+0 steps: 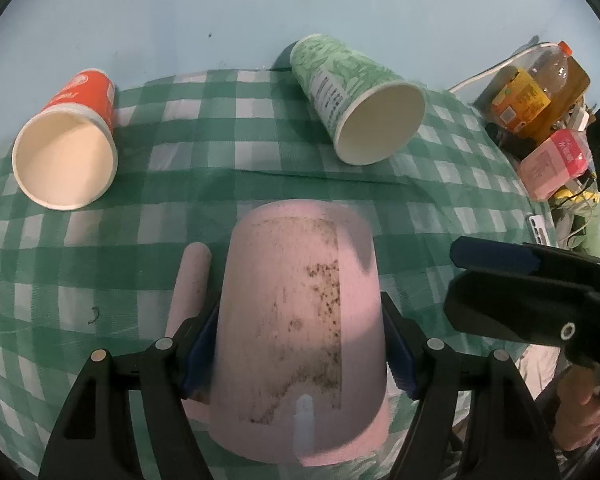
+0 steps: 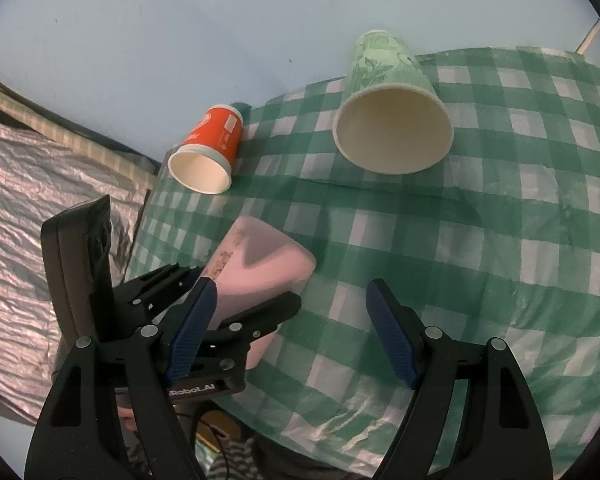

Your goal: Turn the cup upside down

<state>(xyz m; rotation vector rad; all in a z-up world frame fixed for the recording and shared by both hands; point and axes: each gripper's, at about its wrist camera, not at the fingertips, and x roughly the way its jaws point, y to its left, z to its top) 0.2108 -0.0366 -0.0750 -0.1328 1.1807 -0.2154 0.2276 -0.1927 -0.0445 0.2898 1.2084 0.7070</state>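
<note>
Left wrist view, left to right: I see the red paper cup lying on its side on the green checked tablecloth, mouth toward the camera. At centre, my left gripper has its blue-padded jaws clamped on the two sides of the pink mug, whose flat base points away from the camera; its handle projects to the left, and a brown stained patch covers the wall facing the lens. Behind it, the green paper cup lies on its side near the far edge of the cloth. At far right are a bottle with an orange cap and a pink carton, off the cloth.

Right wrist view, left to right: the same mug appears at lower left, gripped near the cloth's edge, with both paper cups lying beyond it. My right gripper hangs over bare cloth just beside the mug, jaws wide apart and holding nothing.
</note>
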